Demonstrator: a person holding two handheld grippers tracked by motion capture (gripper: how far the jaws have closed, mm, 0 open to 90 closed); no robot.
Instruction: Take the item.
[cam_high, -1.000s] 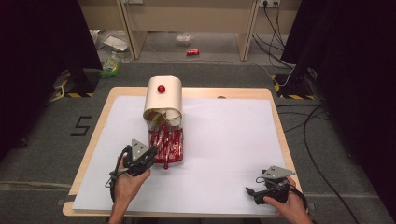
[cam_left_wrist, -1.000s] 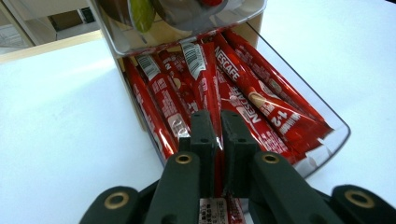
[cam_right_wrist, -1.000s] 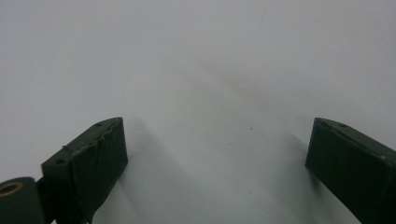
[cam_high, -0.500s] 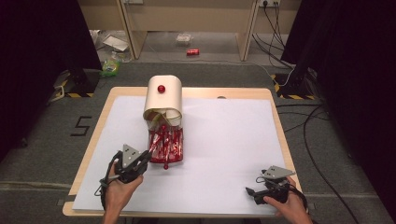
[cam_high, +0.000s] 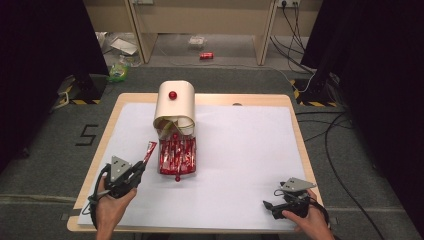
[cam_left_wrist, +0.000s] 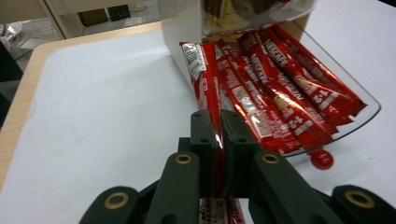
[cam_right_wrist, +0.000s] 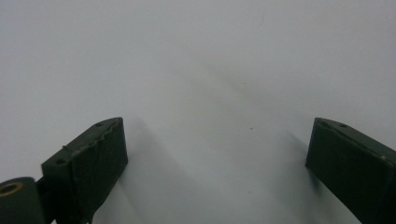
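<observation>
A red sachet (cam_left_wrist: 205, 88) is clamped between the closed jaws of the left hand-held gripper (cam_left_wrist: 219, 122), its printed end reaching out ahead of the jaws towards the dispenser (cam_high: 174, 103). In the high view the same sachet (cam_high: 149, 151) is seen slanting up from the left hand-held gripper (cam_high: 139, 167), just left of the tray (cam_high: 161, 171) and apart from it, above the white sheet (cam_high: 240, 150) that covers the surface (cam_high: 112, 117). The clear tray lies at the foot of the cream dispenser and is packed with more red sachets (cam_left_wrist: 280, 88) laid side by side; a small red knob (cam_left_wrist: 321, 159) is seen at the tray's near edge, and another red knob (cam_high: 172, 95) sits on top of the dispenser. The left hand (cam_high: 111, 206) is wrapped around the body of its hand-held gripper near the front left corner of the surface. The right hand-held gripper (cam_high: 266, 205) is held low at the front right corner, well apart from the tray and the dispenser, gripped by the right hand (cam_high: 311, 220). In the right gripper view its jaws are spread wide, with nothing between them but the bare white sheet (cam_right_wrist: 210, 70).
</observation>
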